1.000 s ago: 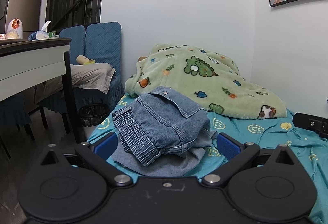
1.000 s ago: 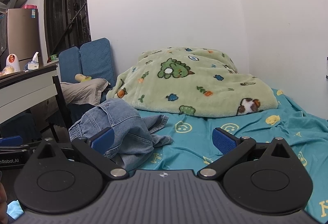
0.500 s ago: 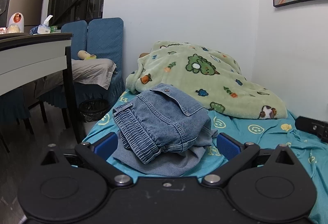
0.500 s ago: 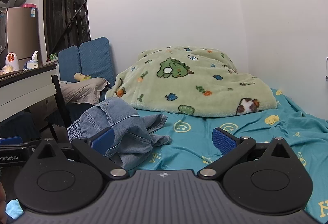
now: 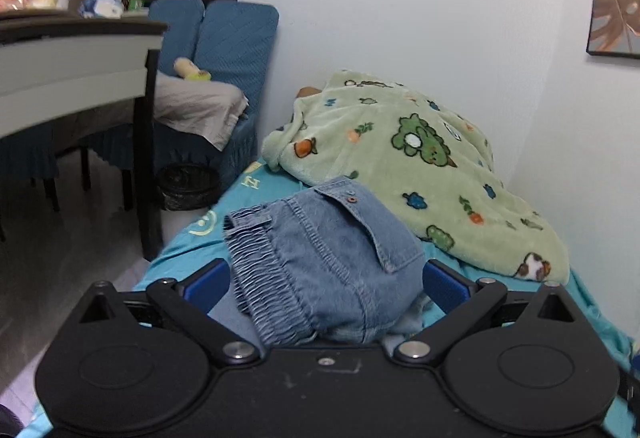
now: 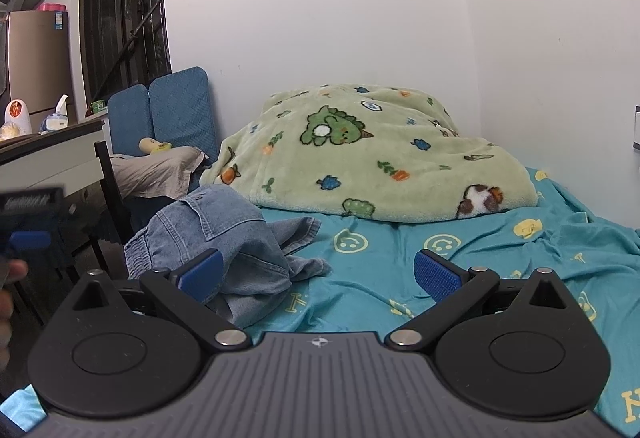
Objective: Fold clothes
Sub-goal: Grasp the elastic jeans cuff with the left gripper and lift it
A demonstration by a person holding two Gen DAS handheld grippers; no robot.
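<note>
Denim shorts (image 5: 324, 262) lie crumpled on the teal bed sheet (image 6: 400, 278), bulging between the spread blue pads of the left tool (image 5: 326, 282), ungripped; the right tool (image 6: 318, 274) is likewise released, shorts at its left pad, green cartoon blanket (image 6: 380, 165) ahead

A small bedroom, as we see it

White walls (image 6: 320, 17) meet above our teal-sheeted bed (image 6: 500, 250); a green blanket (image 6: 380, 165), blue chairs (image 5: 232, 37) and a dark window (image 6: 120, 17) surround it.
</note>
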